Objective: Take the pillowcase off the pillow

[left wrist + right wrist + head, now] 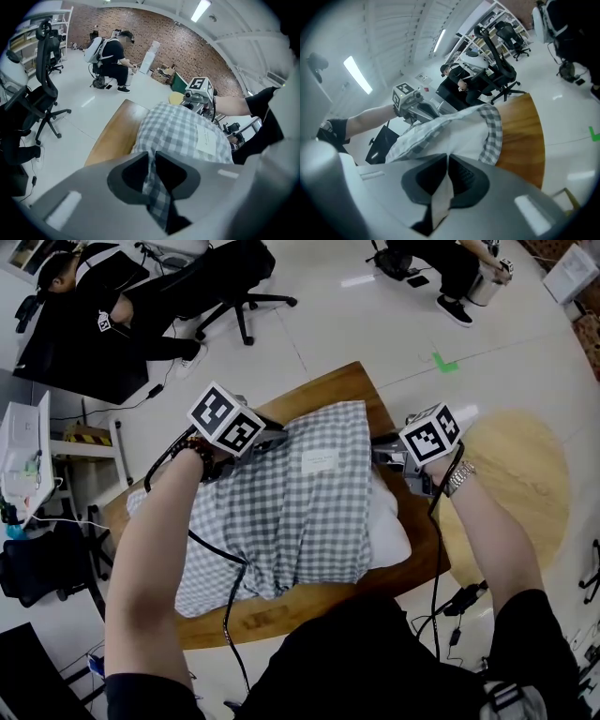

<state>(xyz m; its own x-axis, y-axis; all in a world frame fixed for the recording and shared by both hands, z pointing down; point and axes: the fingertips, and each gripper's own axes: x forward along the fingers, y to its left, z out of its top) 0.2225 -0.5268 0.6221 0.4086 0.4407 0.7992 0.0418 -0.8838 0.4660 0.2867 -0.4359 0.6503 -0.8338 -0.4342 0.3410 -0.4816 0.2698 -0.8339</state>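
Observation:
A grey-and-white checked pillowcase (300,512) covers most of a white pillow (389,531) that lies on a wooden table (342,381). My left gripper (279,439) is at the case's far left corner. In the left gripper view its jaws (152,161) are shut on a fold of the checked pillowcase (178,131). My right gripper (382,457) is at the far right edge, where the white pillow shows. In the right gripper view its jaws (446,164) pinch white pillow fabric (464,136) beside the checked hem (493,131). Each gripper sees the other across the pillow.
A black office chair (234,296) stands beyond the table, with a person in black (103,306) beside it and another person (450,268) at the far right. A green tape mark (444,362) and a tan round mat (525,484) lie on the floor. A white shelf (28,456) stands left.

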